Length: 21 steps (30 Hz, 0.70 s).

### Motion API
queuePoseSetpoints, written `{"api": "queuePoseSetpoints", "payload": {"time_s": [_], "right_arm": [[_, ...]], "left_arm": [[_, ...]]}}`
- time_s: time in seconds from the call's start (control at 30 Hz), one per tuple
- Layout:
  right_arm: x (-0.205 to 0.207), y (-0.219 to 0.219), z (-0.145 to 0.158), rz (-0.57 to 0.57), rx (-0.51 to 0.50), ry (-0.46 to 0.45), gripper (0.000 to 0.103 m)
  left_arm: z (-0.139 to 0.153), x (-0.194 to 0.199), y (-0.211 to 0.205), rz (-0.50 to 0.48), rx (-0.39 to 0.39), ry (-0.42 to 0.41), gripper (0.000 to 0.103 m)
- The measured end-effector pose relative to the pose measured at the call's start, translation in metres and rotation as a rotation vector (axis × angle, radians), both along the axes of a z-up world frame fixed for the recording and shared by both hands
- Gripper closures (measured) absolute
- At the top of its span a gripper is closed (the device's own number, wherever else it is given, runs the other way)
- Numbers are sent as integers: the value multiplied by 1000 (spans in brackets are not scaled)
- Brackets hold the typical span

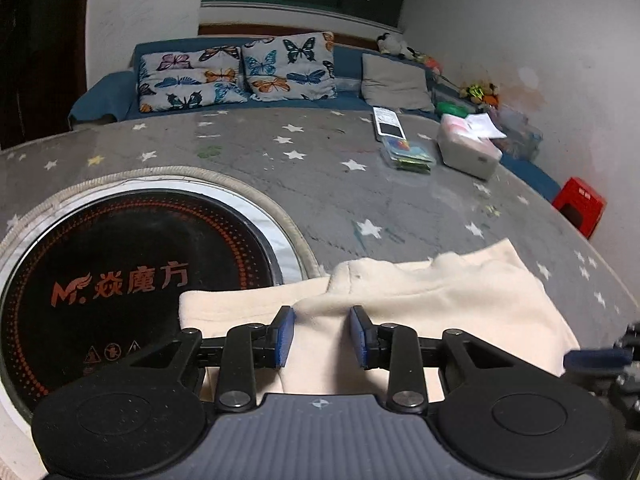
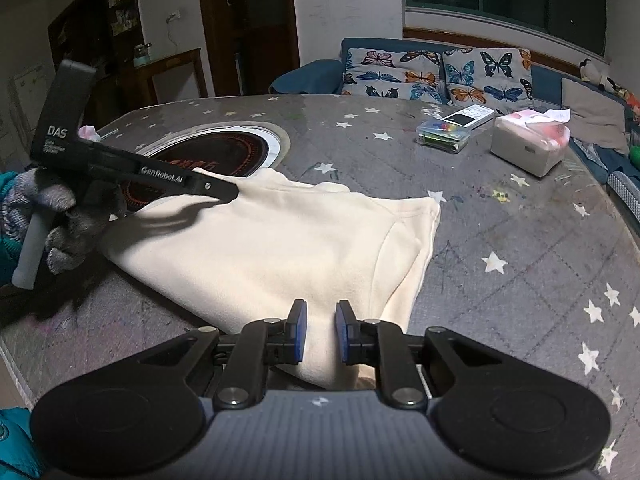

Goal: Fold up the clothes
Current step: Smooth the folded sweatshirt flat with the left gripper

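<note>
A cream garment (image 1: 440,300) (image 2: 280,240) lies folded on the grey star-patterned table cover (image 1: 320,184) (image 2: 500,240). My left gripper (image 1: 322,336) is shut on a raised ridge of the cloth at the garment's left edge, and the fabric fills the gap between its blue pads. Seen side-on in the right wrist view, the left gripper (image 2: 228,192) is held by a gloved hand (image 2: 60,216) and casts a shadow on the cloth. My right gripper (image 2: 320,332) pinches the garment's near edge, with its pads close together. Its blue pad shows at the right edge (image 1: 596,356).
A round black induction hob (image 1: 120,264) (image 2: 208,152) is set into the table beside the garment. Further back stand a tissue box (image 1: 468,148) (image 2: 528,144), a clear plastic box (image 1: 408,156) and a remote (image 1: 388,124). Behind the table is a blue sofa with butterfly cushions (image 1: 240,72), and a red stool (image 1: 580,204) stands at the right.
</note>
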State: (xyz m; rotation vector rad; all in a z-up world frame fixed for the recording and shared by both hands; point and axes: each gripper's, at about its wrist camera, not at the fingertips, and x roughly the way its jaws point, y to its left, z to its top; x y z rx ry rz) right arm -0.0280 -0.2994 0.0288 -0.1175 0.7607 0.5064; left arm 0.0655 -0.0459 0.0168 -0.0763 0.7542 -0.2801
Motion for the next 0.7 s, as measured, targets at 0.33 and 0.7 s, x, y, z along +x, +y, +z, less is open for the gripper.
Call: {"api": "queuePoseSetpoints", "payload": {"time_s": [0.33, 0.7], "right_arm": [[-5, 8, 15, 9, -14, -50, 58], [-7, 30, 19, 56, -7, -71, 51]], "left_arm": [[9, -17, 2, 22, 19, -35, 64], [12, -49, 14, 55, 36, -58, 55]]}}
